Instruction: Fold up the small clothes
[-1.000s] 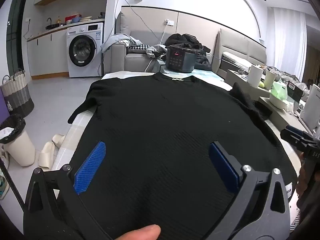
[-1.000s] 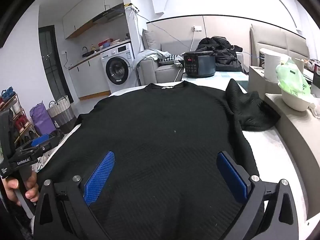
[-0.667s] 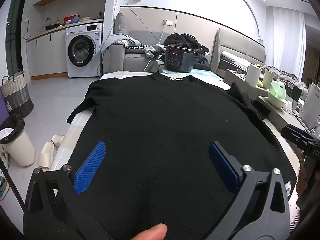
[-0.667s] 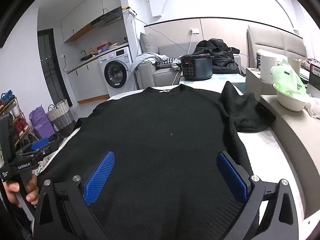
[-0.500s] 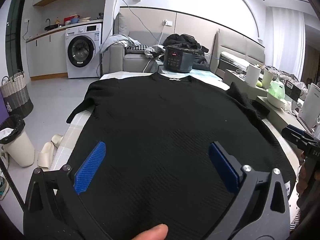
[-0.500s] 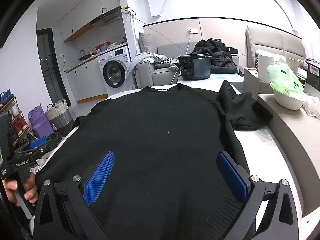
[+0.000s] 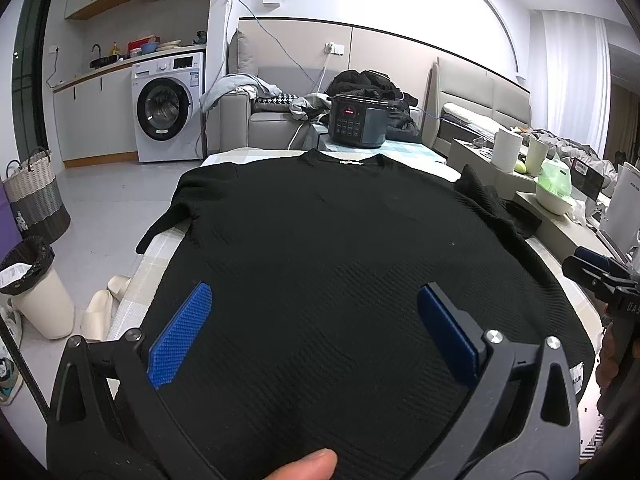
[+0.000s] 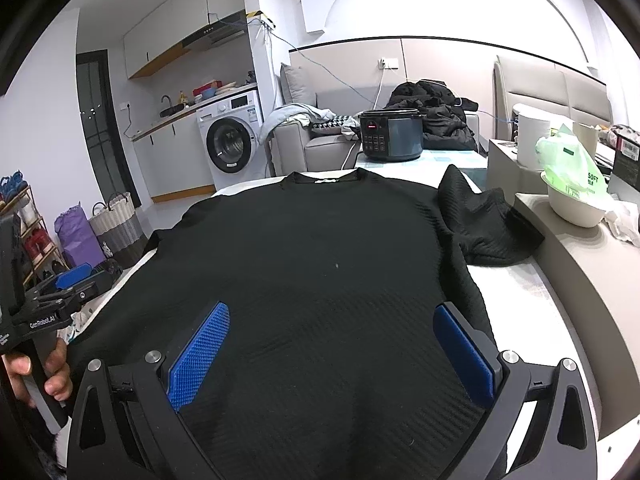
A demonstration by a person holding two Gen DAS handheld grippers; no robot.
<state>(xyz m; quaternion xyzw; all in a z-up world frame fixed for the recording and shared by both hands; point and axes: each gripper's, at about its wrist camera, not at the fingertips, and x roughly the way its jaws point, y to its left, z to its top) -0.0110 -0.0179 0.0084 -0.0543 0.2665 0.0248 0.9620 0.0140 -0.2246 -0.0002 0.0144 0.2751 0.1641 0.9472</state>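
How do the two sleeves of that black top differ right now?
The left sleeve lies fairly flat and hangs off the table edge; the right sleeve is bunched in a crumpled heap on the tabletop. Both are the same black ribbed knit as the sweater.

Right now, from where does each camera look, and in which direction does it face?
Left wrist: sits on the left gripper above the black sweater, faces the collar and rice cooker; shows its blue fingers, a thumb tip, and the right gripper at the right edge.
Right wrist: sits on the right gripper above the same sweater, faces likewise; shows its fingers and the left hand.
Shared: sweater, cooker, washing machine.
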